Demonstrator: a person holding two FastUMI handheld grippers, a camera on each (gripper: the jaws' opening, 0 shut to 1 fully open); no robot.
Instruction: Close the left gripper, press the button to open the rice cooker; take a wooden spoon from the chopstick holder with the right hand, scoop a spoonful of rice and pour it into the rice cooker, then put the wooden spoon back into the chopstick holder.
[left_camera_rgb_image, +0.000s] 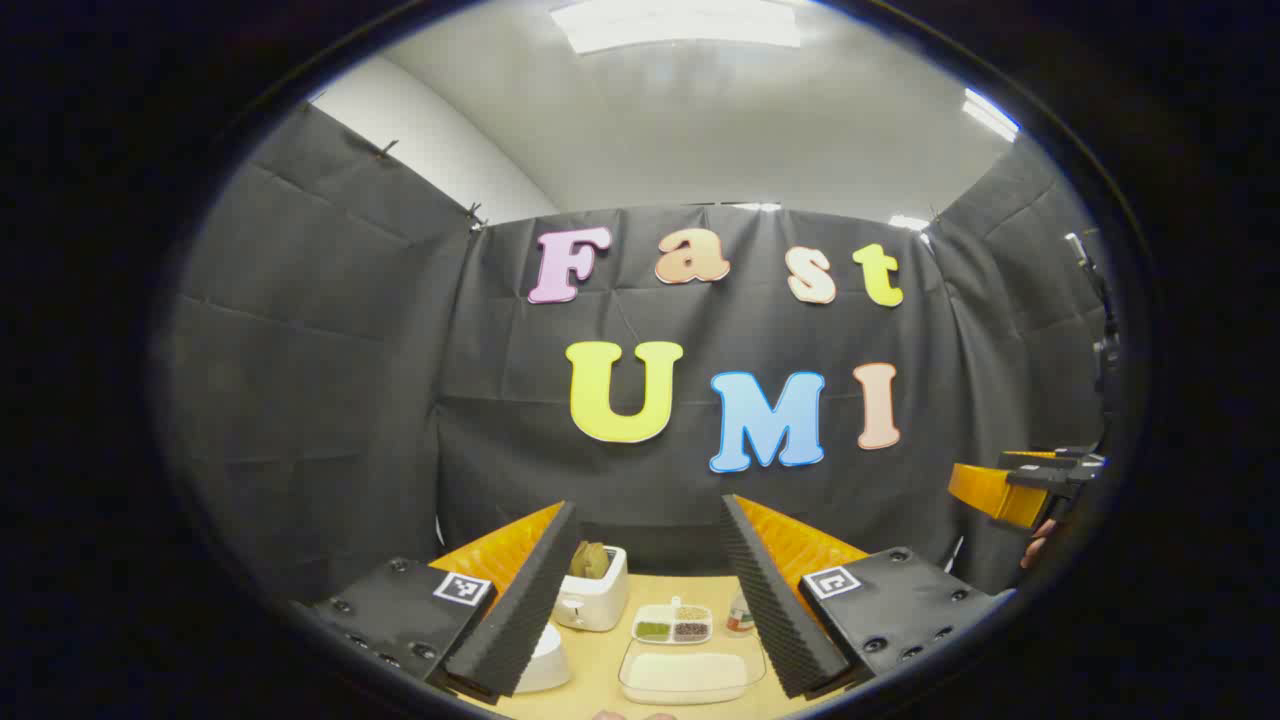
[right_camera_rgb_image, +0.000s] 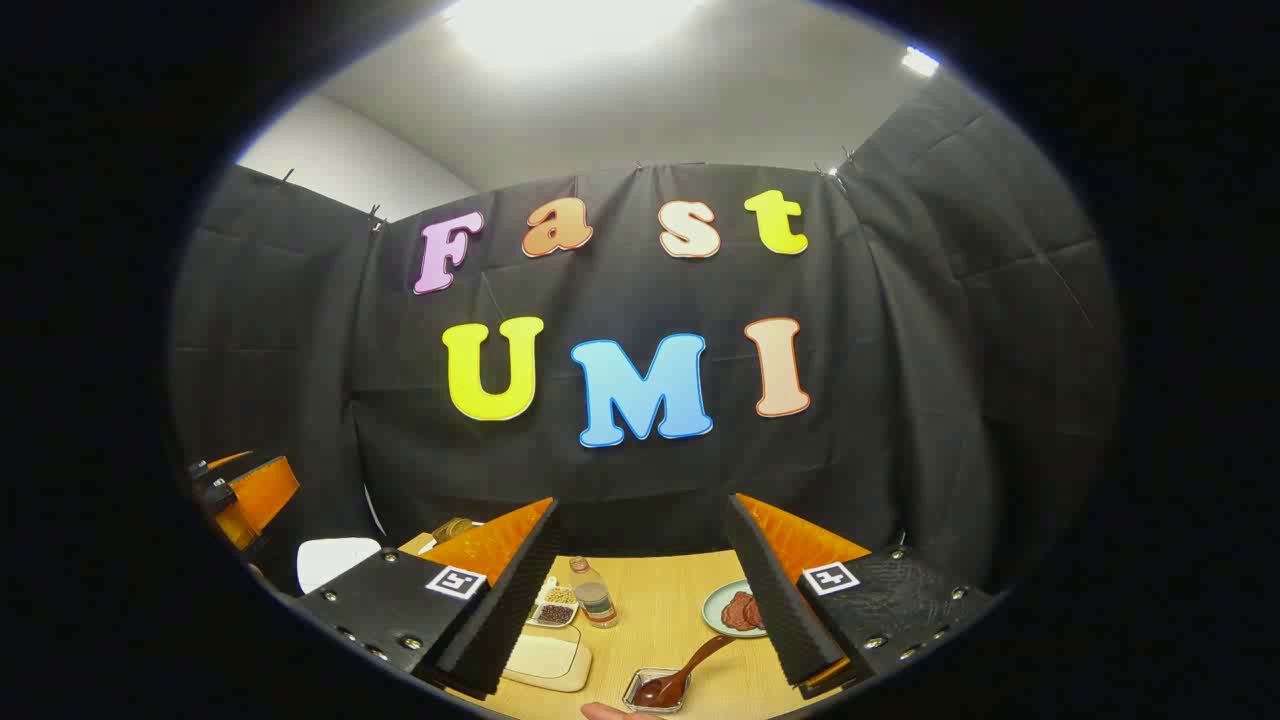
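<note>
In the left gripper view, left gripper (left_camera_rgb_image: 645, 600) held with ribbed fingers wide apart over the pale wooden table (left_camera_rgb_image: 600, 655), framing a boxy white holder (left_camera_rgb_image: 595, 598), a sectioned dish (left_camera_rgb_image: 673, 623), a clear tray of white rice (left_camera_rgb_image: 686, 672) and, partly hidden by the left finger, the rounded white cooker (left_camera_rgb_image: 545, 660). In the right gripper view, right gripper (right_camera_rgb_image: 640, 595) likewise spread and empty, above a glossy brown spoon (right_camera_rgb_image: 680, 678) lying in a small square dish (right_camera_rgb_image: 655, 690), a round plate (right_camera_rgb_image: 735, 608) and a capped jar (right_camera_rgb_image: 597, 603).
</note>
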